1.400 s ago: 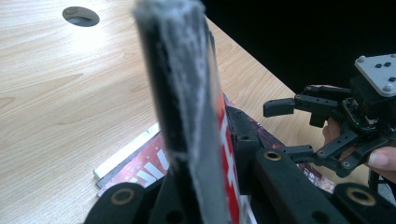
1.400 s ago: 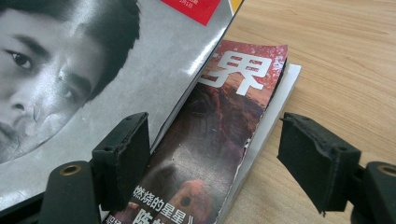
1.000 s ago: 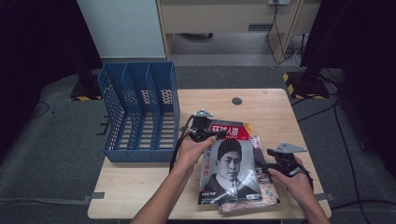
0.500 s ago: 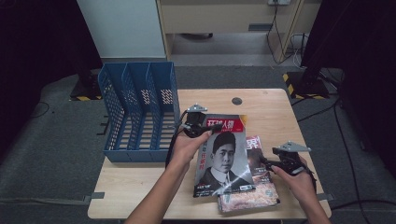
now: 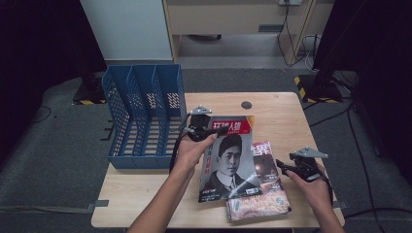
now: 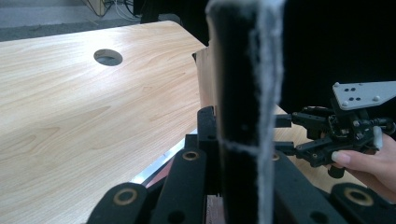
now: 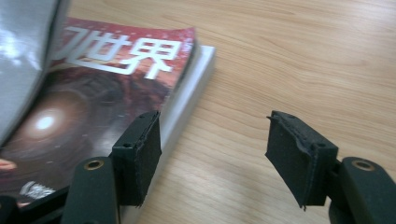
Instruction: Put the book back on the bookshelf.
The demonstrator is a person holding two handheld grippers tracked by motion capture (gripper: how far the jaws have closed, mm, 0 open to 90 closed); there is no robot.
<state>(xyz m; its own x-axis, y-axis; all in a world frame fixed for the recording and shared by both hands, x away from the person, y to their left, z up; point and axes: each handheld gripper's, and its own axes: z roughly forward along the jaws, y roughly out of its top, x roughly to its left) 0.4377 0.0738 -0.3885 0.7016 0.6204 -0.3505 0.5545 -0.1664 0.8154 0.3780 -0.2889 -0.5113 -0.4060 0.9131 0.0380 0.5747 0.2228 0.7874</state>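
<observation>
1. Two magazines are in play on the desk (image 5: pixel 272 104): the portrait-cover magazine (image 5: pixel 228 160) is clamped near its top left corner by the left gripper (image 5: pixel 203 128), whose jaws are fully closed on it, and it is tilted up off the second magazine (image 5: pixel 260 187), which lies flat near the desk's front right corner.
2. In the left gripper view, the held magazine's edge (image 6: pixel 245 93) is seen standing upright between the closed jaws, with the right gripper (image 6: pixel 327 135) farther off.
3. The right gripper (image 7: pixel 212 154) has its jaws partly open and has just been closing them; nothing is pinched yet, one pad resting over the space-cover magazine (image 7: pixel 107 98) at its edge and the other over bare desk.
4. A slip is judged possible: the portrait magazine is held by one corner only, so its limp pages could sag, fan open or tear if swung quickly.
5. The blue file rack (image 5: pixel 143 116) stands just beside the left gripper; a drooping lower edge could catch on a divider or the front lip, should the magazine be carried there.
6. The lower magazine could be nudged toward the desk's edge by the closing right jaws.
</observation>
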